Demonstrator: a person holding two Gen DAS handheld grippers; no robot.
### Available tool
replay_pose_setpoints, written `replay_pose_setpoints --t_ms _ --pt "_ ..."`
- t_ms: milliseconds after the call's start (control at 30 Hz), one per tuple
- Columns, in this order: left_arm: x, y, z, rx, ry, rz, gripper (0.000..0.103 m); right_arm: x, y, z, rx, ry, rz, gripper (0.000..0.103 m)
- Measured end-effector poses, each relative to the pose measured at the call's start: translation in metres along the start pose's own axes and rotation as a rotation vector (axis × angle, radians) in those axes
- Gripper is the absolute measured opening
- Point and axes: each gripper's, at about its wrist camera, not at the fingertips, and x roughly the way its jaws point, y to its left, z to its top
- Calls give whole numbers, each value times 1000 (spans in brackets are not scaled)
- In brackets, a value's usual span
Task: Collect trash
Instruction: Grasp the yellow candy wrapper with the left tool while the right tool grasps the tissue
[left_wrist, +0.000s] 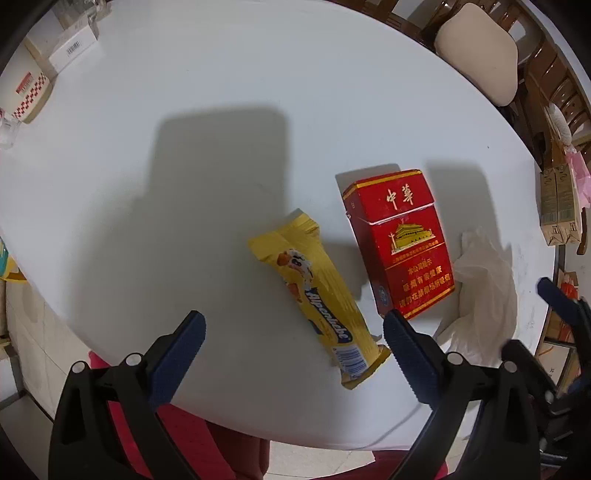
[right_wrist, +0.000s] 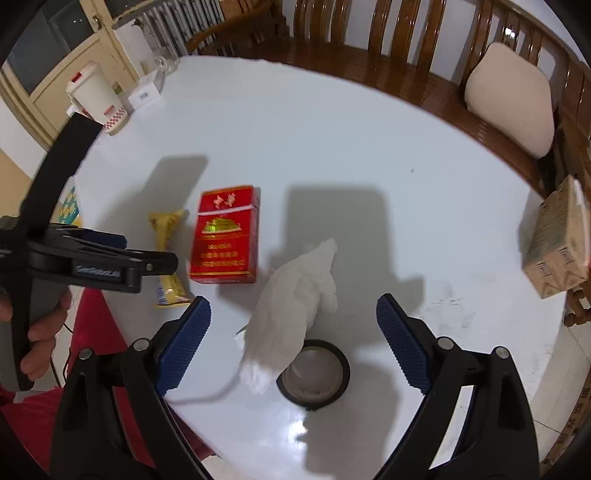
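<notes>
while the left gripper (left_wrist: 293, 330) hangs spread wide over the near edge of the white round table (left_wrist: 258, 92), the yellow candy wrapper (left_wrist: 321, 295) lies flat between its blue pads, nearer the right one, with the red cigarette box (left_wrist: 400, 243) just beyond that pad's tip. the right gripper (right_wrist: 293, 312) is likewise released, and the crumpled white tissue (right_wrist: 295, 306) sits between its fingers, overlapping the rim of a black tape roll (right_wrist: 314, 369). the box and wrapper lie to the tissue's left.
</notes>
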Motion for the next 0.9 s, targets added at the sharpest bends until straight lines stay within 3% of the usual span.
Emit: replay_pose_setpoints --t_ms 67,333,467,733,800,900 --pt "2 1 -1 -2 -4 6 76 9 -2 0 3 17 7 89" --pt "7 -5 -6 -20 -8 16 75 33 -6 0 -8 50 -2 88" --pt "7 -5 -7 -42 -9 6 75 39 -6 0 -12 55 2 81" --pt "6 -24 -11 -34 -6 16 48 43 -3 0 -23 43 9 62" --pt "5 -25 -12 -36 1 2 35 43 -3 1 -25 37 18 48" --pt "4 -25 -12 -30 15 -5 31 43 -2 2 -21 34 27 39"
